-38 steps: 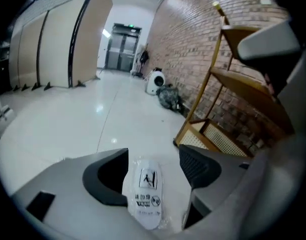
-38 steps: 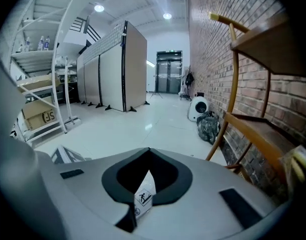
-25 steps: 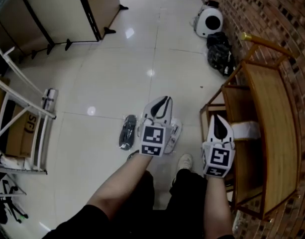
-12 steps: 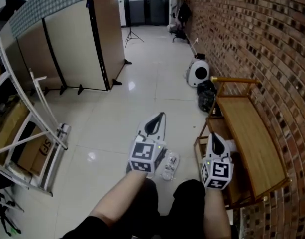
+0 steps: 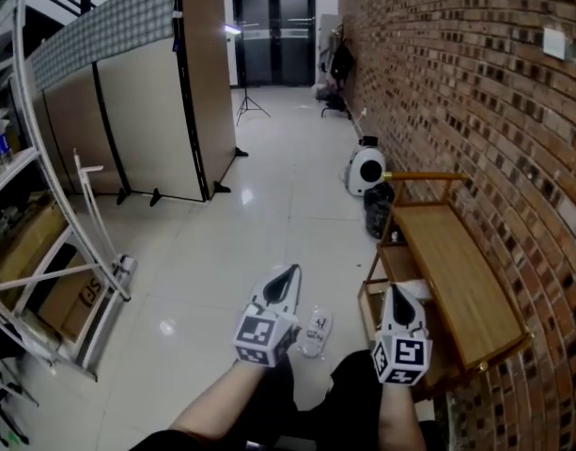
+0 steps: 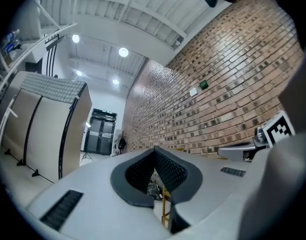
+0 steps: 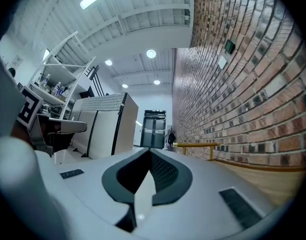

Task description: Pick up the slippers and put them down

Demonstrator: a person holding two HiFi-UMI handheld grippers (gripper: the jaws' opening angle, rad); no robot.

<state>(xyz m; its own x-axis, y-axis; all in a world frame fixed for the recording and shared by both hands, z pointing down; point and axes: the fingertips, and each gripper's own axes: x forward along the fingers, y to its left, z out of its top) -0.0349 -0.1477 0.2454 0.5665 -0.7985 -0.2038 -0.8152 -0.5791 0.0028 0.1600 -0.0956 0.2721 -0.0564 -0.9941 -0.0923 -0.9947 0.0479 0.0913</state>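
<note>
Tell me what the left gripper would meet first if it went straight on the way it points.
Nothing near: the left gripper has open floor ahead. Farther on, its line seems to reach the black bags beside the wooden bench, by the brick wall; depth is hard to judge.

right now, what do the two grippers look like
Left gripper and right gripper are matching white tapered shells with black textured pads inside. Each carries a cube of black-and-white square markers. No cables show, and the forearms have no sleeves.
</note>
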